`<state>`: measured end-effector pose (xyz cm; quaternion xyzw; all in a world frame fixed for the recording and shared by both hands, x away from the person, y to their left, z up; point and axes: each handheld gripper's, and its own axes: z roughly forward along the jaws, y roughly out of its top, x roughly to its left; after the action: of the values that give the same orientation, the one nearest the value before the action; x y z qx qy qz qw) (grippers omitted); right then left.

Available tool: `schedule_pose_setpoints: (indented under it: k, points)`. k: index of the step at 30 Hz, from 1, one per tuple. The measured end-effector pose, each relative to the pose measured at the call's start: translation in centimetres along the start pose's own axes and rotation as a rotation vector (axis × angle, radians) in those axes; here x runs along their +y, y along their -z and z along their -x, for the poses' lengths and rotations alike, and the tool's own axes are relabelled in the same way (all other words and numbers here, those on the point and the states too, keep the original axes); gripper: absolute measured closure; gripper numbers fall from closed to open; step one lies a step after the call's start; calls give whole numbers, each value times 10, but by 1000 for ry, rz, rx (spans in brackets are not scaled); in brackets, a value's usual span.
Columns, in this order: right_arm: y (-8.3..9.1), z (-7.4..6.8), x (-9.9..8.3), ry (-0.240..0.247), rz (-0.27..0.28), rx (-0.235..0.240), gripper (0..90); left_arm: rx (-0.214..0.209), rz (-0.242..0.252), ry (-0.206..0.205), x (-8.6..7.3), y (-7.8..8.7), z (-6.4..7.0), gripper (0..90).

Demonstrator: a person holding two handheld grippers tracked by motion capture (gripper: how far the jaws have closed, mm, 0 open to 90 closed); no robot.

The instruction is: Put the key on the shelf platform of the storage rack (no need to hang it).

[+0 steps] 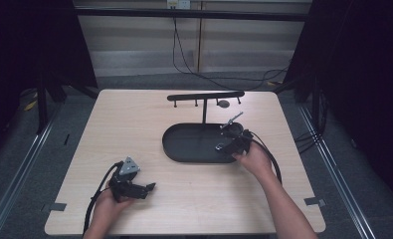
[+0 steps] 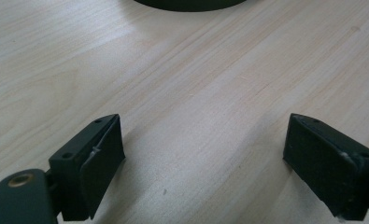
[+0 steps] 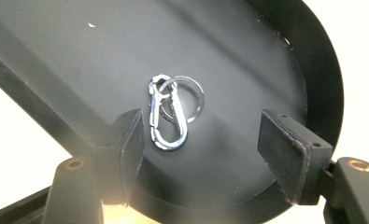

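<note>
A silver carabiner [image 3: 167, 116] clipped to a key ring [image 3: 191, 93] lies flat on the floor of a black oval tray [image 1: 171, 148]. My right gripper [image 3: 205, 144] hovers low over the tray's right end [image 1: 227, 144], open, with the carabiner between its jaws and closer to the left one. The jaws do not touch the carabiner. My left gripper [image 1: 150, 187] is held near the table's front left, open, with only bare wood between its jaws [image 2: 205, 154].
A black T-shaped rack [image 1: 205, 95] with short pegs rises from the tray's back edge; a small grey piece [image 1: 224, 103] hangs from it. The tray's rim [image 2: 191, 3] is far ahead of the left gripper. Cables trail from both grippers.
</note>
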<state>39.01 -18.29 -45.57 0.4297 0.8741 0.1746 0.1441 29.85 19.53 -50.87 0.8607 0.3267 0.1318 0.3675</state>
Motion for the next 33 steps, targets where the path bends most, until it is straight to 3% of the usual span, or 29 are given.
schedule_pose_setpoints:
  k: [12,33]
  points:
    - [7,-2,-3,4,15,7,238,0,0,0,0,0,0,118]
    - [17,-3,-18,15,22,25,224,-1,-3,-5,0,0,0,116]
